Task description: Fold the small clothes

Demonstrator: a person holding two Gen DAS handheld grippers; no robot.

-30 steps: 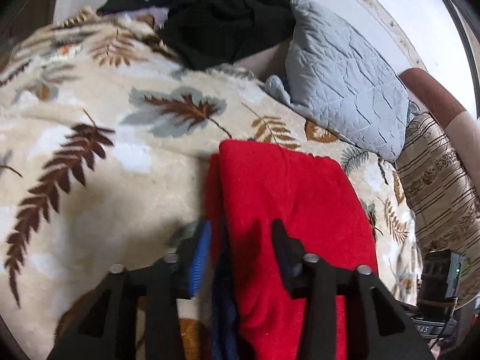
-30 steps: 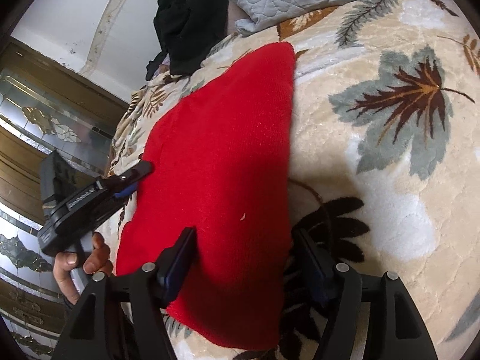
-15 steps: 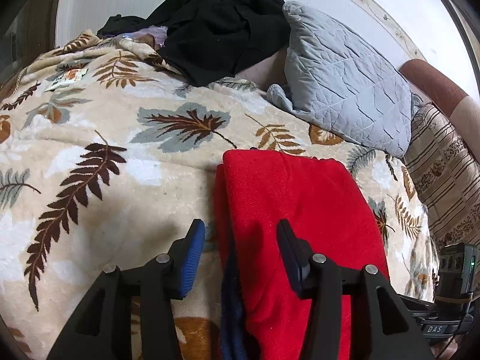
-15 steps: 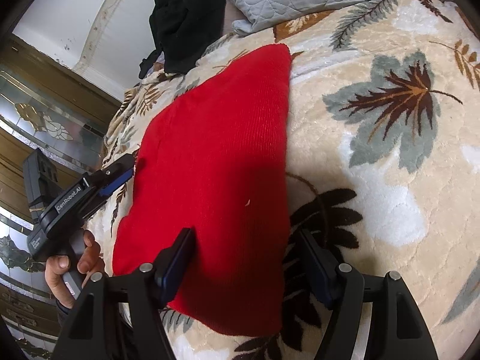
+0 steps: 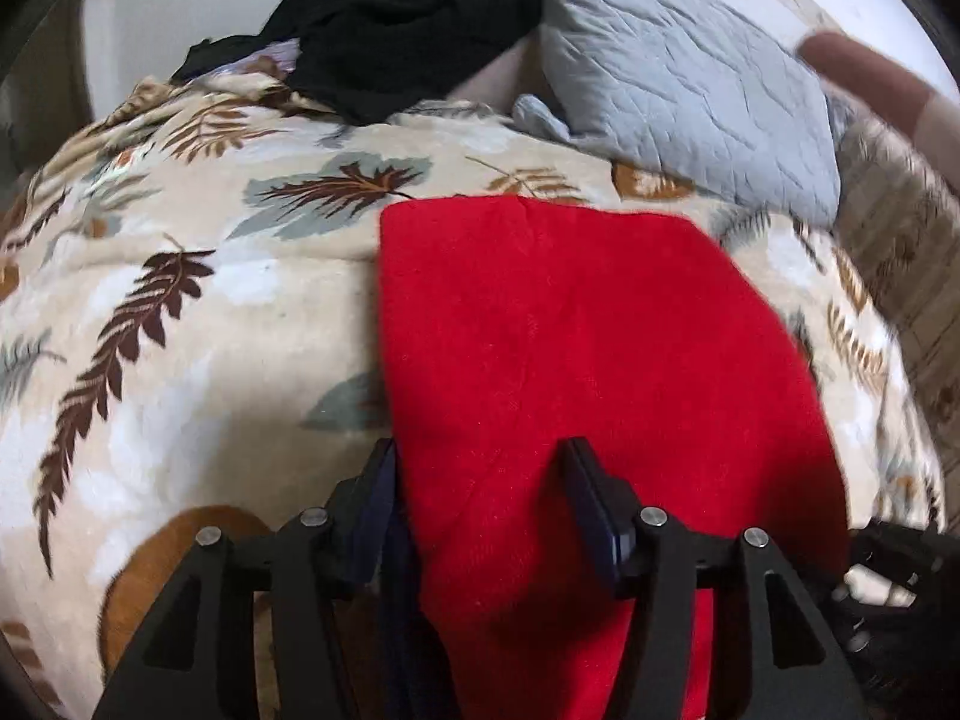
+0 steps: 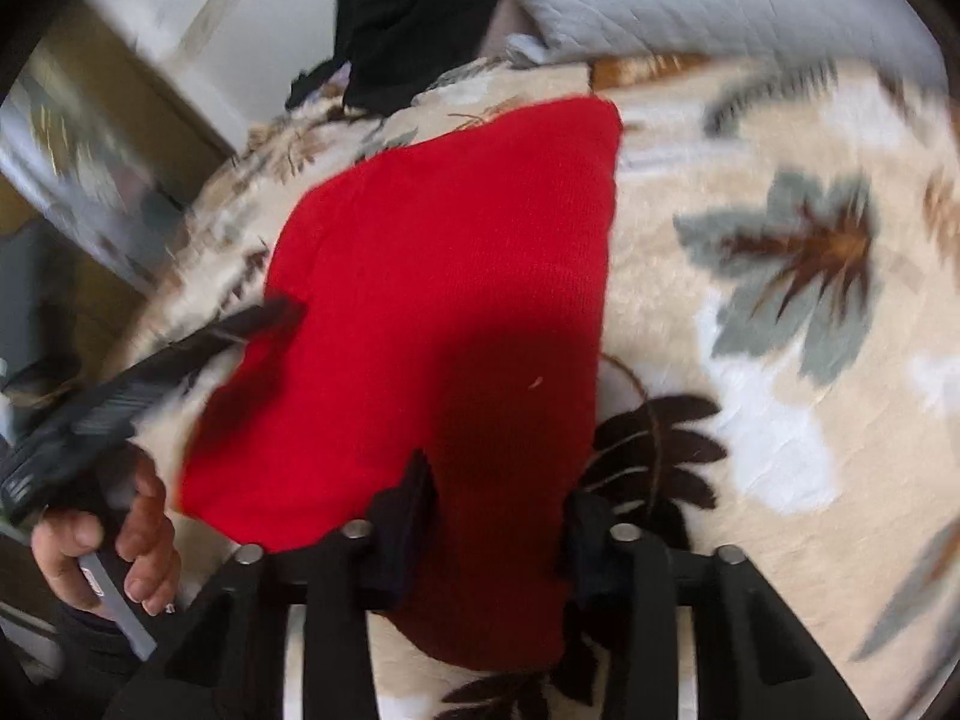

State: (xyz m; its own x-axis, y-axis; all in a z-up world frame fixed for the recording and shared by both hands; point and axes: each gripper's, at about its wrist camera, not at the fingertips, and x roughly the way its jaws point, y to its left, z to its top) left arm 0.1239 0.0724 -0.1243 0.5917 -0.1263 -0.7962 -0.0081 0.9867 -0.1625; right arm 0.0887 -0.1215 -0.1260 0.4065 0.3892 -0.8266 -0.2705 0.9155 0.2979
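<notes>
A red knitted garment (image 5: 576,360) lies folded flat on the leaf-patterned blanket (image 5: 180,330); it also shows in the right wrist view (image 6: 432,312). My left gripper (image 5: 480,480) is open, its jaws straddling the garment's near left edge, where a dark blue layer (image 5: 399,600) shows underneath. My right gripper (image 6: 498,492) is open over the garment's near right corner. The left gripper (image 6: 240,330) appears in the right wrist view at the garment's left edge, held by a hand (image 6: 120,540).
A grey quilted pillow (image 5: 690,96) and a pile of black clothes (image 5: 408,18) lie at the far end of the bed. A striped cushion (image 5: 900,240) is at the right. A wooden cabinet (image 6: 90,150) stands to the left of the bed.
Both grippers have shifted over the red garment while staying open. The left view moved closer and right along the edge; the right gripper moved forward over the corner. Both views are blurred by motion.
</notes>
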